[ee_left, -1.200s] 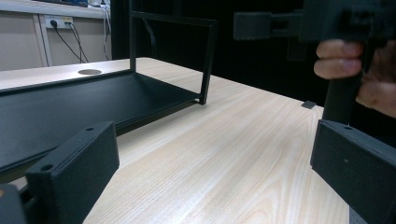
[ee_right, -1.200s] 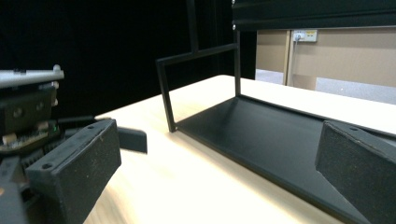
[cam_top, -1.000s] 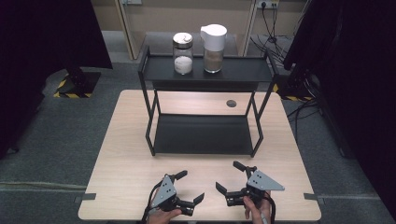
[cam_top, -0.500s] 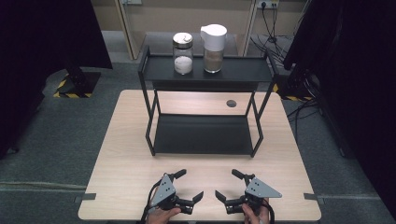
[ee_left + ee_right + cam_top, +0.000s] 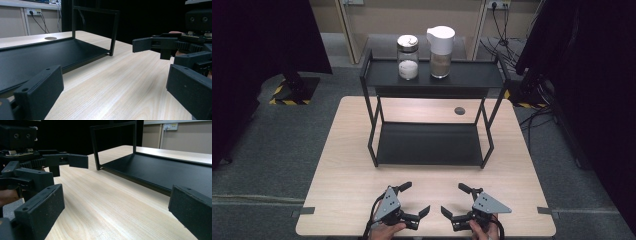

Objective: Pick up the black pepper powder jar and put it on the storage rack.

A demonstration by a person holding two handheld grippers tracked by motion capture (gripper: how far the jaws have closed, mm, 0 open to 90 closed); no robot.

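Observation:
Near the table's front edge, my left gripper [image 5: 416,197] and right gripper [image 5: 452,199] stand open, jaws turned toward each other with a small gap of bare wood between. Neither holds anything. In the left gripper view my left gripper [image 5: 112,97] is spread wide, and the right gripper [image 5: 160,45] faces it from the right. The right gripper view has my right gripper [image 5: 115,220] just as wide, with the left gripper [image 5: 50,161] at its left. A black two-tier rack [image 5: 430,145] stands mid-table. Its top shelf carries a glass jar [image 5: 407,57] of white powder and a white-lidded jar [image 5: 440,46] with brown contents.
The wooden table [image 5: 347,165] has a round cable hole [image 5: 459,110] behind the rack. The rack's lower shelf [image 5: 30,57] lies bare. Dark curtains flank both sides, and cables [image 5: 542,107] trail on the floor at the right.
The right gripper has drawn slightly back toward the front edge. The left gripper has barely shifted. Both stay open.

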